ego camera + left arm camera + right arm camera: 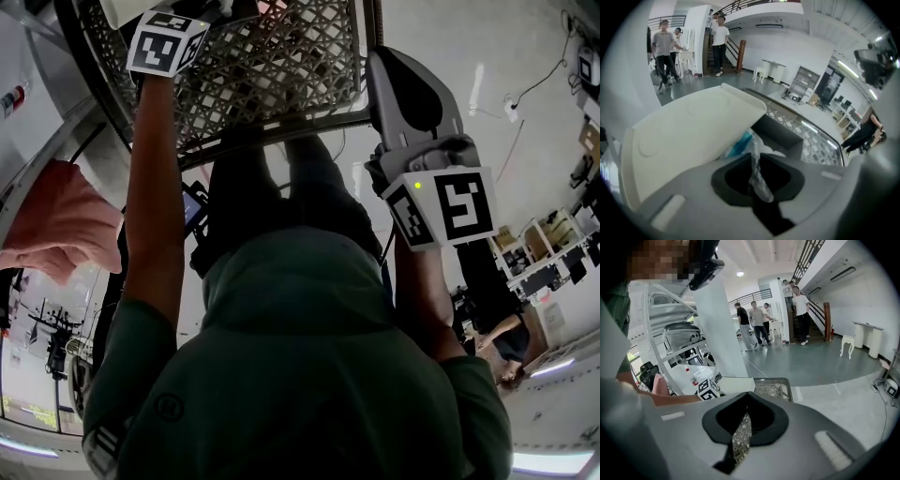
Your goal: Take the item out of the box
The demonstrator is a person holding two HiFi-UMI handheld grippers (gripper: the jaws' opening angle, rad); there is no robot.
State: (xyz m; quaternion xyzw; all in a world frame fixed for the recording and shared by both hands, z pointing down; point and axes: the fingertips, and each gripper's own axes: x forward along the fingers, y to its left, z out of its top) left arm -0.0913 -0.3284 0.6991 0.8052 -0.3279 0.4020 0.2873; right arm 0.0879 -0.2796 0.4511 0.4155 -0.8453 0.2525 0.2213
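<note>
Left gripper view: at left we see the white box, its lid tilted up. At centre, just right of the lid edge, the item lies in the box mouth; it is blue under clear wrap. The left gripper is clamped on a strand of that wrap, which runs from the jaws up to the item. At right is the lattice table.

Right gripper view: at left we note a forearm, then the box at centre, with the table's rim behind it. The right gripper has its jaws together and nothing in them; a sliver of lattice shows through. It hangs apart from the box. At upper right, people stand by a stair.
</note>
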